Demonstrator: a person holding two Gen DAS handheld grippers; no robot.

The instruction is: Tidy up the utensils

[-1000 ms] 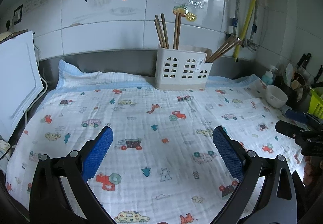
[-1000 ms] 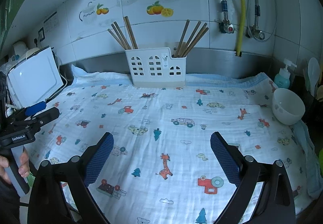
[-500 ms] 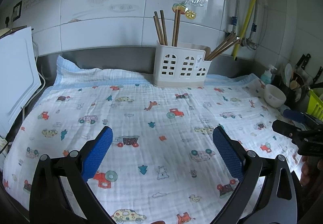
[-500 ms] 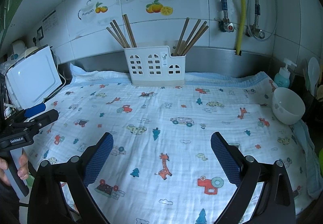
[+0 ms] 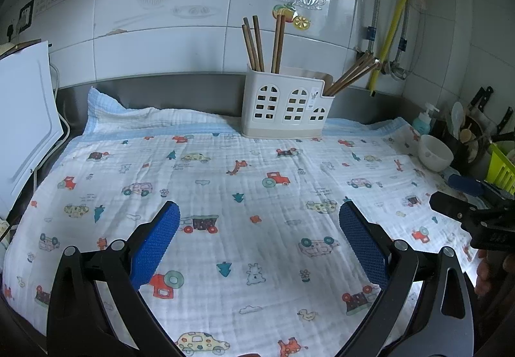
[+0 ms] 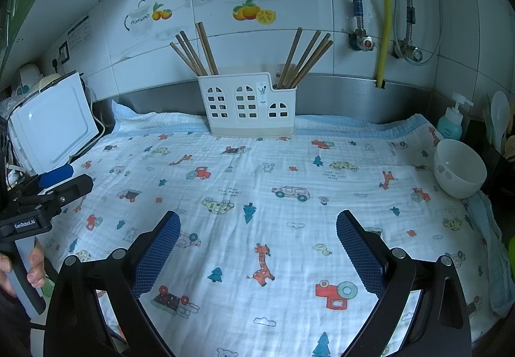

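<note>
Clearly nothing is in hand yet: the left gripper (image 5: 257, 234) hangs released, jaws wide apart and empty, over the near edge of the counter's printed cloth (image 5: 225, 183), and the right gripper (image 6: 257, 238) is likewise spread and empty. At the counter's back edge stands the white holder (image 6: 247, 106), its front pierced with arched windows, brown chopsticks (image 6: 193, 51) fanned in its left compartment and more chopsticks (image 6: 304, 57) leaning rightward in the low right one. Since no utensil lies loose on the cloth, the sorting looks done or unstarted; any next move means reaching to that back edge.
</note>
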